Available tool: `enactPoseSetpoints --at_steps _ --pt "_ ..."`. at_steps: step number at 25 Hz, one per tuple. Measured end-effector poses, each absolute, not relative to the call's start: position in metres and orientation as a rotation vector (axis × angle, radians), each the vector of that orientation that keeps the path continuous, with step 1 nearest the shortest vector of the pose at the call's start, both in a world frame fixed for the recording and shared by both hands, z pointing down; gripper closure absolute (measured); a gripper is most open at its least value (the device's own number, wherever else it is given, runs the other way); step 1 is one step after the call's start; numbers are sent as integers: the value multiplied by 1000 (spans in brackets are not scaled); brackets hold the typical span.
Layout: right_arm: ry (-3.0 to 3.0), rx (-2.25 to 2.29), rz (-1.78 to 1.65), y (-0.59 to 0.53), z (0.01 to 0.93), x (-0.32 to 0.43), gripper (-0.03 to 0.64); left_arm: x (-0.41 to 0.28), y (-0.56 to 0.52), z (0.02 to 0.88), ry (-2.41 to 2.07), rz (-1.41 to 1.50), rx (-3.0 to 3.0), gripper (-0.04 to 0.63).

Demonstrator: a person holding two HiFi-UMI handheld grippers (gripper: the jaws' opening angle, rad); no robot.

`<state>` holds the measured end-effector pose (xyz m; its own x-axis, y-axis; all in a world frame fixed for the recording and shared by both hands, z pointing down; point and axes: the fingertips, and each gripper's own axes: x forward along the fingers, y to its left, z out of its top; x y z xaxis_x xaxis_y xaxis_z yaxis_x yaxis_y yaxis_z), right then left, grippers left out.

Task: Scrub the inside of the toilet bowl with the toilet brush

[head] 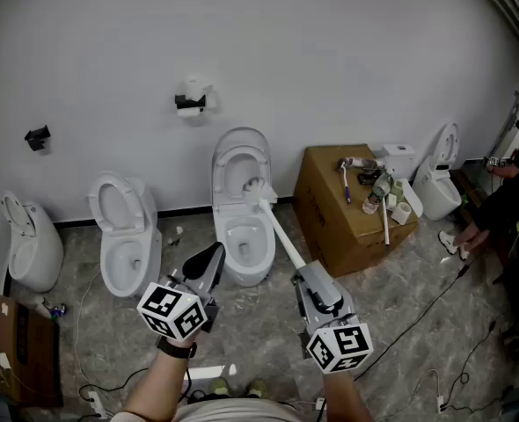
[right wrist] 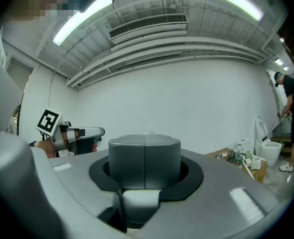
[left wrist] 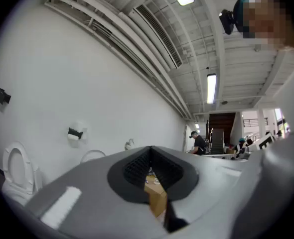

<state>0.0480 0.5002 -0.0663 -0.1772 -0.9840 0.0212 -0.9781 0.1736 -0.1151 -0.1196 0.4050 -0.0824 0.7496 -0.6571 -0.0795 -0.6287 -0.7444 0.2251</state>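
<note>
As the toilet brush (head: 278, 232) hangs with its white bristle head over the back of the middle toilet bowl (head: 245, 255), just in front of the raised seat (head: 240, 158), scrubbing looks yet to begin. The right tool (head: 310, 281) is clamped on the far end of the long handle. The left tool (head: 208, 260), beside it, has its jaws drawn almost together on nothing. Held so far from the head, the brush could twist in the jaws once pressed against the porcelain, or clip the seat and flick water onto the floor (head: 400, 275). No brand or label can be read anywhere, not even on the cardboard box (head: 325, 202) to the right. The marker cubes (head: 339, 345) carry only black-and-white square patterns.
</note>
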Motion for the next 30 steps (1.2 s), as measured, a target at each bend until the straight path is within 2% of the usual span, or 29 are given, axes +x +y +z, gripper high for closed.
enactPoseSetpoints --at_steps 30 --pt "2374 -1902 -173 501 -63 76 451 -95 416 -89 -1123 -170 2851 589"
